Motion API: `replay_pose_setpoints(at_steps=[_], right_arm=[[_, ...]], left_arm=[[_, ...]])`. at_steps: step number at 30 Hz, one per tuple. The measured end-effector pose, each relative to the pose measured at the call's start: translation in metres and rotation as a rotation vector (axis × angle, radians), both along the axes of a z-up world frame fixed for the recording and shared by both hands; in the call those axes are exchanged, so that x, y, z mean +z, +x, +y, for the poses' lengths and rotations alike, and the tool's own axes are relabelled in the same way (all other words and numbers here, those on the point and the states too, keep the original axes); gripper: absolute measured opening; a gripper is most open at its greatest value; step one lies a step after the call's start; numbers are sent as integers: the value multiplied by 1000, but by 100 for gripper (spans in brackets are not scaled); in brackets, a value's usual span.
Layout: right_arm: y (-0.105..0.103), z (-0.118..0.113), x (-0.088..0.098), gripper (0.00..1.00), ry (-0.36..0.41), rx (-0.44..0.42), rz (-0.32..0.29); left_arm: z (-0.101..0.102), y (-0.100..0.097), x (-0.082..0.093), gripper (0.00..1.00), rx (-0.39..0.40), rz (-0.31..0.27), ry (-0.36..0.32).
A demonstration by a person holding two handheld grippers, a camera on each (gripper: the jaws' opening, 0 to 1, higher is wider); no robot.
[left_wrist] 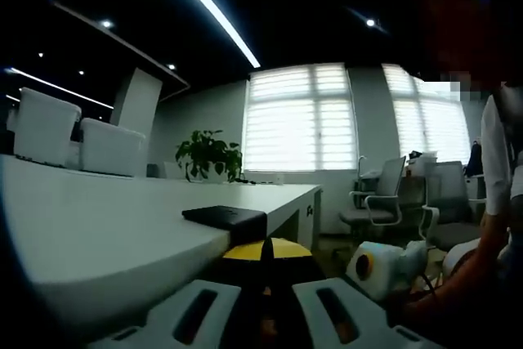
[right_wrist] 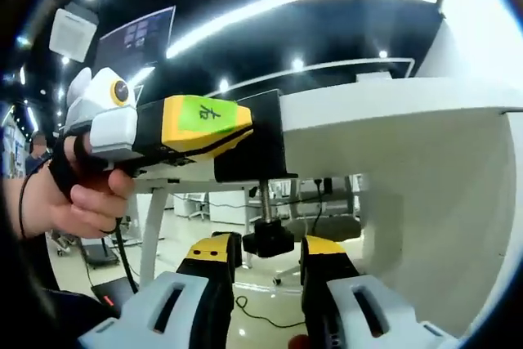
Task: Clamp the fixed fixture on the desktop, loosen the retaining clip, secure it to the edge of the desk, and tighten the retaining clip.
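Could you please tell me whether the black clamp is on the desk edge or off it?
On: the black clamp straddles the desk edge, its screw knob below.

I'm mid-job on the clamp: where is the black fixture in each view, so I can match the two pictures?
Left gripper view: the black fixture lies flat on the white desk edge, low centre, just above the left gripper.
Right gripper view: seen from below, it grips the desk edge at centre, its screw knob hanging between the right gripper fingers.
Shared landmark: the desk edge.
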State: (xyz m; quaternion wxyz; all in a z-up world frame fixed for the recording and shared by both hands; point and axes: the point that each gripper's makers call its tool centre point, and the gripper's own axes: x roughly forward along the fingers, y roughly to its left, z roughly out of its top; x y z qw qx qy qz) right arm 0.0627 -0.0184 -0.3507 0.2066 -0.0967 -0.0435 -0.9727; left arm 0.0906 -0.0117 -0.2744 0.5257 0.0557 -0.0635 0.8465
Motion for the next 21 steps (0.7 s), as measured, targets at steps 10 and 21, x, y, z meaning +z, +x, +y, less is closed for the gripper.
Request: replay_pose_setpoints(at_steps=[10,21], right_arm=[[-6,-2,6,25,71,-23,32],[-5,-11,4,24,250,252,104]], left_arm=[[-2,1,1,1,43,11,-10],[-2,2,1,1,50,34,-34]])
